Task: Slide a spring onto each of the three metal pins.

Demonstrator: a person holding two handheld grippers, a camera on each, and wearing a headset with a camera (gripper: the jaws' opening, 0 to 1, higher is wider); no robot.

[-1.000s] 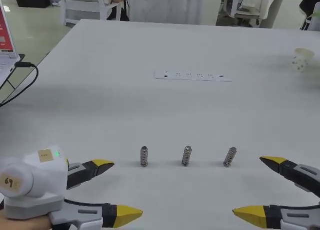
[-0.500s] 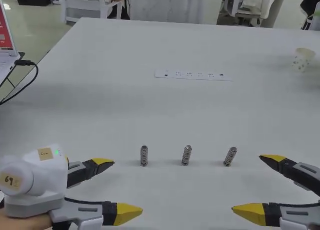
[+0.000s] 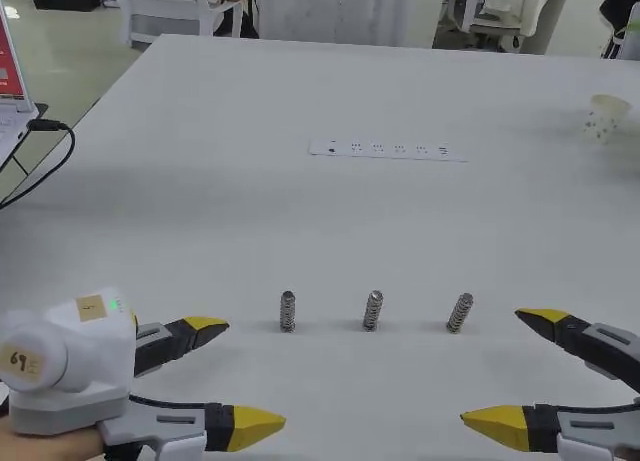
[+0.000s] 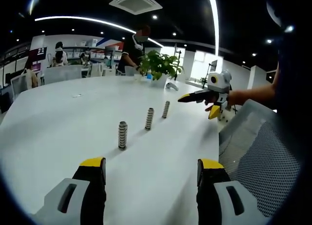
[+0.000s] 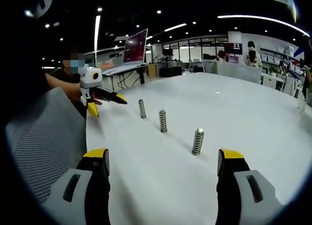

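Hardly anything has shifted over the last second; my right gripper (image 3: 490, 366) has crept a touch leftward, no more. Low at the left of the white table (image 3: 300, 221), my left gripper (image 3: 254, 373) has its yellow-tipped jaws spread wide, nothing between them; beyond it the left pin (image 3: 288, 312), middle pin (image 3: 373, 311) and right pin (image 3: 460, 314) stand upright in a row, springs (image 3: 372, 319) coiled around all three; near the right pin, the right gripper's jaws are likewise spread and empty.
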